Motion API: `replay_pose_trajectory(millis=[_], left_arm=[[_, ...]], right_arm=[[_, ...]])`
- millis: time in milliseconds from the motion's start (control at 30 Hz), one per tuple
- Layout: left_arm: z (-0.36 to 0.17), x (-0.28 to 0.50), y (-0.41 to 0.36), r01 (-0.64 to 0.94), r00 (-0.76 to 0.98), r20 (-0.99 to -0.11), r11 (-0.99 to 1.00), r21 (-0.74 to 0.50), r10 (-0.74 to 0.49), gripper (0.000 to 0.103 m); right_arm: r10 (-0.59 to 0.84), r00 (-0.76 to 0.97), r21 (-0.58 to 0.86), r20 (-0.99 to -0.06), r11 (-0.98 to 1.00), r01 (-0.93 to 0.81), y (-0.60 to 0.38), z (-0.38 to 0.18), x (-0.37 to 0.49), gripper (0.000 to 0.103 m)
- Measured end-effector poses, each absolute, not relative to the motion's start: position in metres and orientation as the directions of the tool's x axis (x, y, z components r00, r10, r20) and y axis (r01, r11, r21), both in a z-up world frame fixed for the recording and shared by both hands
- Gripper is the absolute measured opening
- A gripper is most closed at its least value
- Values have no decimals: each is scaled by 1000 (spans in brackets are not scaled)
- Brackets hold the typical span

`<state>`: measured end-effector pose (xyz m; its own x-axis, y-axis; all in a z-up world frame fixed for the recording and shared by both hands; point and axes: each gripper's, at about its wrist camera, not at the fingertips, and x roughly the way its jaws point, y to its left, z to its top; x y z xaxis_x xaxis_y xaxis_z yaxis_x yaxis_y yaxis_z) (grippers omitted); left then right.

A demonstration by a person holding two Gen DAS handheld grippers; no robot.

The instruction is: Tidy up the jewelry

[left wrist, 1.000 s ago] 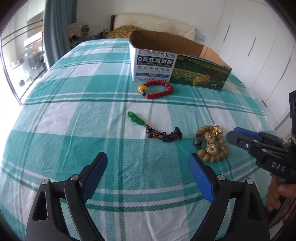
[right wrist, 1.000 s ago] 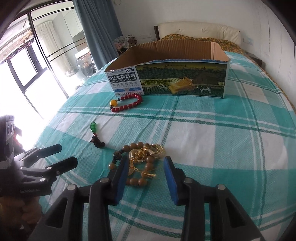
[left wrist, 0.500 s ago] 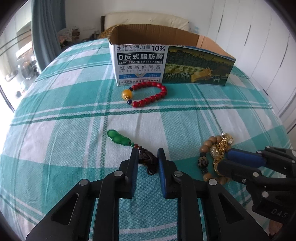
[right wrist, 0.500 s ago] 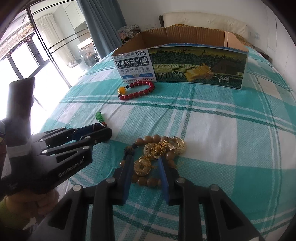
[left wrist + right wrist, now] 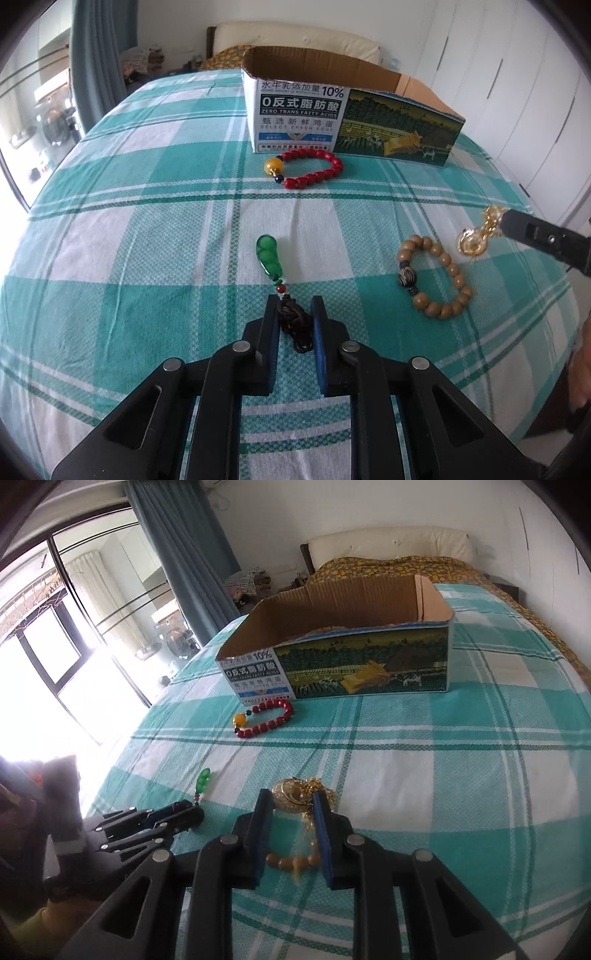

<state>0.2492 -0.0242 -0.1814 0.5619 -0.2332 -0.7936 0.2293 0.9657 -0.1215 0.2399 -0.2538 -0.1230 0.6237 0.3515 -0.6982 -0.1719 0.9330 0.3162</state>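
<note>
Two bead bracelets lie on the bed: one red (image 5: 308, 170), one wooden (image 5: 436, 277). There is one green pendant (image 5: 269, 257), one gold chain (image 5: 478, 236) and one cardboard box (image 5: 351, 114).

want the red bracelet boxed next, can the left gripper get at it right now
Probably not yet: the left gripper is shut on the green pendant's cord. The cloth up to the red bracelet looks free.

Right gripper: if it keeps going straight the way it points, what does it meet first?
Probably open bedspread, then the cardboard box; depth is unclear. The right gripper holds the gold jewelry off the bed.
</note>
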Motion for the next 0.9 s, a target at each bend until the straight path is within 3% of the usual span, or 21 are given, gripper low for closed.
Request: replay_pose_trajectory(millis=[267, 300, 333, 400, 500, 667, 900], left_arm=[[-181, 234, -30, 272, 552, -796, 956, -108, -247, 17], [-181, 232, -29, 268, 552, -796, 957, -111, -248, 22], [-180, 230, -27, 264, 550, -796, 957, -120, -251, 26], [-178, 225, -21, 250, 554, -793, 959, -132, -254, 49], [-176, 215, -8, 222, 568, -786, 965, -137, -243, 66], [-180, 205, 14, 205, 556, -782, 958, -198, -281, 79], [-184, 223, -19, 198, 557, -804, 974, -112, -206, 80]], right_arm=[[188, 558, 170, -808, 982, -85, -315, -157, 211, 25], [176, 555, 162, -813, 984, -75, -319, -161, 205, 27], [172, 556, 162, -813, 984, -69, -323, -164, 198, 38], [166, 571, 163, -804, 985, -57, -327, -166, 184, 49], [153, 593, 164, -790, 986, -35, -331, -165, 169, 49], [141, 628, 181, -765, 984, 0, -335, -164, 160, 49], [148, 645, 217, -750, 976, 28, -332, -164, 165, 49]])
